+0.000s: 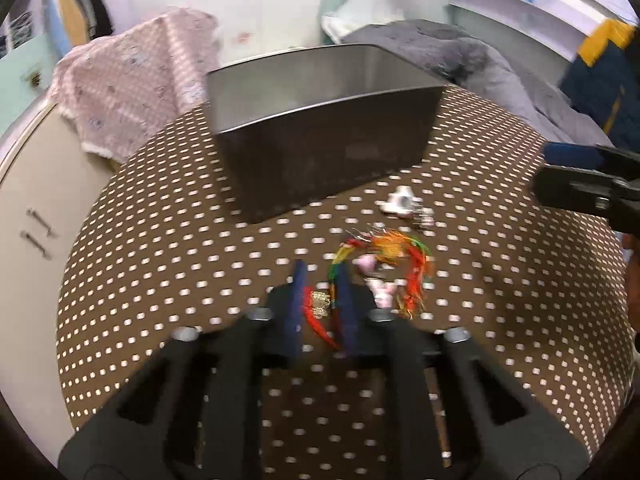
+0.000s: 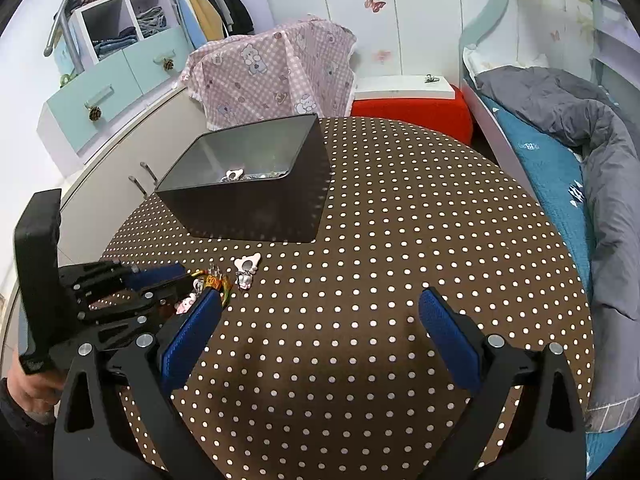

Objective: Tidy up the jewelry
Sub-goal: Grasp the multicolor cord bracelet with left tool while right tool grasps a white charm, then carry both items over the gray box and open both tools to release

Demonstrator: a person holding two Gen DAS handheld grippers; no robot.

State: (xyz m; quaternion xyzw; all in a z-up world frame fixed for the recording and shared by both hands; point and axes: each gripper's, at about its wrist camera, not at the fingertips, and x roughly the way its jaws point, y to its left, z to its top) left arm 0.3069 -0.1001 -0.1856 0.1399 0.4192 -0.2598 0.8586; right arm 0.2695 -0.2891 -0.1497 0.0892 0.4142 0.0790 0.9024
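Left gripper: I see my left gripper (image 1: 320, 300) low over the polka-dot tablecloth (image 1: 180, 264), its blue pads drawn close together with a red feather earring with a gold bead (image 1: 318, 312) between them; the blur keeps me from telling whether they actually pinch it.

Right gripper: my right gripper (image 2: 320, 320) hovers above the cloth with its fingers (image 2: 192, 332) spread wide and nothing between them.

Jewelry pile: the colourful feather earrings (image 1: 384, 264) lie on the cloth just beside the left gripper's tips, curled in a loose ring around small pink charms (image 1: 380, 292). The held red feather runs lengthwise along the pads, toward the camera.

Other pieces: a white bear-shaped charm (image 2: 248, 263) and a smaller silver-pink one (image 2: 243, 279) sit between the pile and the bin.

Bin: the dark metal bin (image 2: 248, 184) stands upright beyond the pile, open top, with a few pieces already lying inside (image 2: 236, 175).

Surroundings: a pink bear-print cloth (image 2: 272, 72) is draped behind the bin, a grey duvet (image 2: 592, 128) lies on the bed to the right.
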